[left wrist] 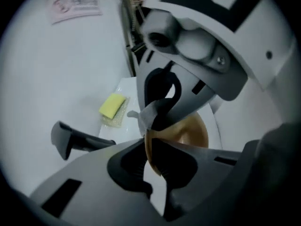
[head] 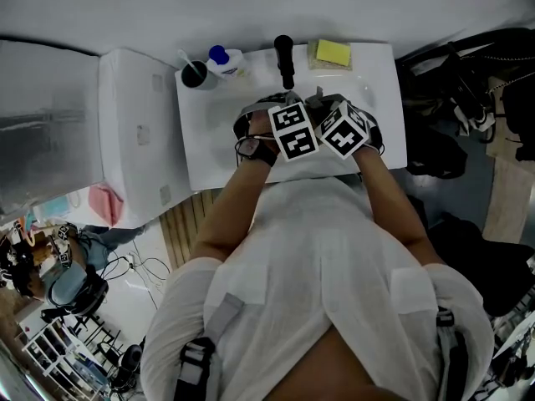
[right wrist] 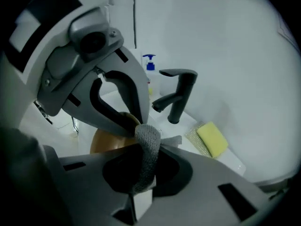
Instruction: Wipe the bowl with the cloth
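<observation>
The left gripper (left wrist: 153,147) was shut on the rim of the brown bowl (left wrist: 188,133) over the sink (head: 209,140), and the right gripper (right wrist: 141,173) pinched the grey cloth (right wrist: 148,138) just beside the bowl, on its right.

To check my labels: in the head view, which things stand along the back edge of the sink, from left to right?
Black cup → bottle with blue cap → black faucet → yellow sponge.
</observation>
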Available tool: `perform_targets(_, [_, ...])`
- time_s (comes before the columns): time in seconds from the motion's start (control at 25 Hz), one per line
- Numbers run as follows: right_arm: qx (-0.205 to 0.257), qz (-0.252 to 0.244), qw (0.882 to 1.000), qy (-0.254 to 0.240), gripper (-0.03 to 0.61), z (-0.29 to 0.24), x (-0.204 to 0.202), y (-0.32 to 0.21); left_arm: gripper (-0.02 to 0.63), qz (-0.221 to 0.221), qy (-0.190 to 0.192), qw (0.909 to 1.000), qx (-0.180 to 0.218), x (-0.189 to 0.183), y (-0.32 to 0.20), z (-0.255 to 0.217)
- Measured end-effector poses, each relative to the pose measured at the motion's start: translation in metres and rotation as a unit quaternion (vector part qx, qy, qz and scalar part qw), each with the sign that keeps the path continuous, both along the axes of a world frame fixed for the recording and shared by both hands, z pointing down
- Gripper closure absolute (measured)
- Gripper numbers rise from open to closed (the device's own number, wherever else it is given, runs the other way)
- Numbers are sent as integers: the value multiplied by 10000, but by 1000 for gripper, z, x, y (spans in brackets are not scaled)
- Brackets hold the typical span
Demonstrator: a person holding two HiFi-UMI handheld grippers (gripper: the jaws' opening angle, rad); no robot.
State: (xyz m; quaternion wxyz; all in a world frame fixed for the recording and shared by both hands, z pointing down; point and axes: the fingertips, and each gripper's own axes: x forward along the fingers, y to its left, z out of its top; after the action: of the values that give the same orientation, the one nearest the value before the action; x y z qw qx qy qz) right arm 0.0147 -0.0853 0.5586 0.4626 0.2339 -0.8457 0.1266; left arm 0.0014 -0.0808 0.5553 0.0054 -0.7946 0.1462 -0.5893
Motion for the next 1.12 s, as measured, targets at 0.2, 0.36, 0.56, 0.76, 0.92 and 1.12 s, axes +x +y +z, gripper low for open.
perform_targets(0.2, [-177, 339, 9989, -285, 534, 0, 1, -5, 581, -439, 662, 9968, 107, 5, -10, -5])
perform_targets(0.36, [-556, 1270, 9859, -932, 534, 1, 14, -18, 470, -1838, 1624, 9695, -13, -10, -26, -14])
perform_targets(0.56, [-910, 2458, 9485, -1779, 534, 0, 33, -33, 437, -3257, 2911, 8990, -328, -23, -36, -23])
perform_targets(0.76, [-849, 2928, 9321, -1956, 533, -1, 41, -43, 439, -3298, 2819, 8995, -520, -14, -24, -10])
perform_targets(0.92, [-847, 2737, 9409, -1803, 532, -1, 36, -42, 494, -3170, 2338, 9168, -655, -14, -20, 3])
perform_targets(1.12, [-651, 1890, 9735, -1113, 529, 8, 26, -30, 530, -2432, 1470, 9568, -621, -18, -18, 7])
